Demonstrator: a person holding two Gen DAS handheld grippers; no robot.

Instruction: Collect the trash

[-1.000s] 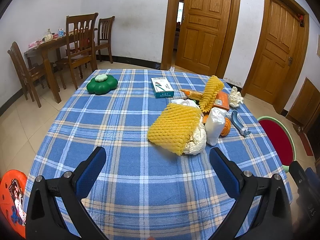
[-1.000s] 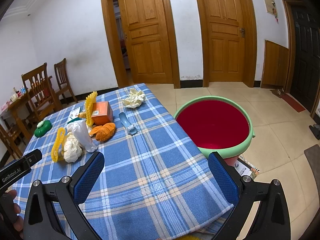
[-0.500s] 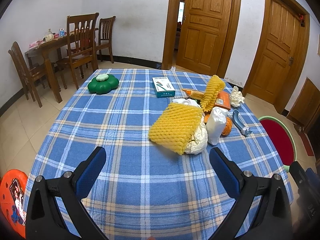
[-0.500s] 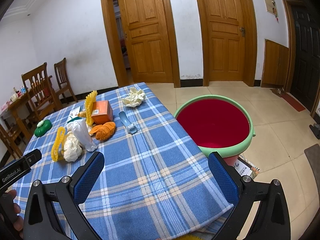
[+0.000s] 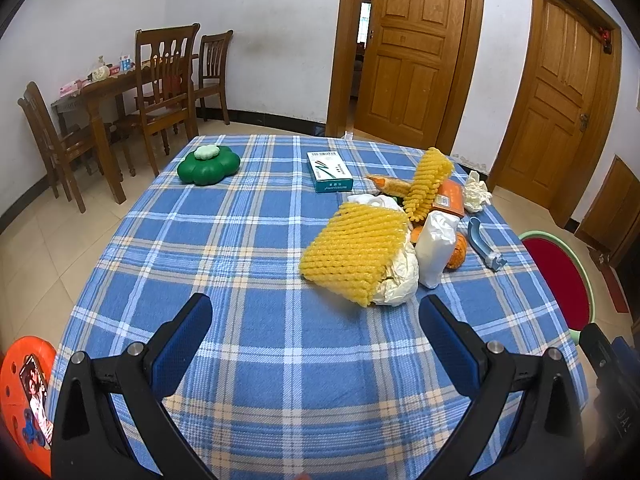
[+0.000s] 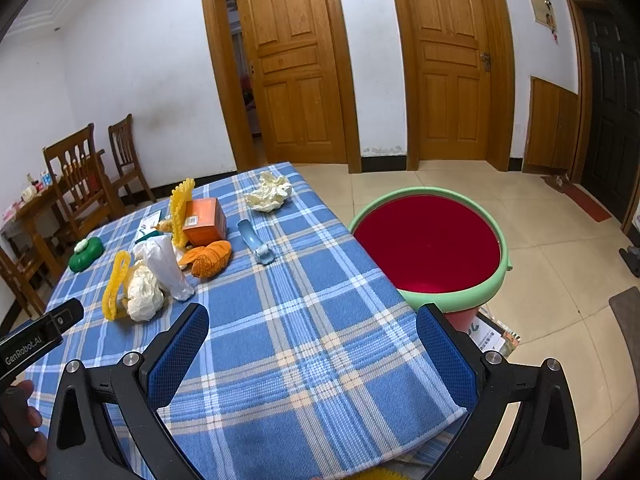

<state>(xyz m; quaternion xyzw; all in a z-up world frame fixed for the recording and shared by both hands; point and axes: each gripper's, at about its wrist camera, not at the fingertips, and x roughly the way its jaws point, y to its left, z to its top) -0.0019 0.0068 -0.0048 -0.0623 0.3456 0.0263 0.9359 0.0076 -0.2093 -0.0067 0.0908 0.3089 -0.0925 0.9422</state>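
yellow foam nets [image 5: 356, 256] — 2 | doors [image 6: 298, 68] — 3 | chairs [image 5: 168, 76] — 3

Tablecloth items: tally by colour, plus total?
Yellow: 2, the foam net and the foam net behind it.
White: 3, the paper wad, the plastic bag and the crumpled tissue.
Orange: 2, the box and the orange net.
Green: 1, the flower-shaped container.
Blue: 1, the clip.
Teal-and-white: 1, the flat box.
Total: 10 clearly visible; the pile may hide more.

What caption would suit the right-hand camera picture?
Open right tongs hover over a blue plaid table strewn with trash, beside a red bin.
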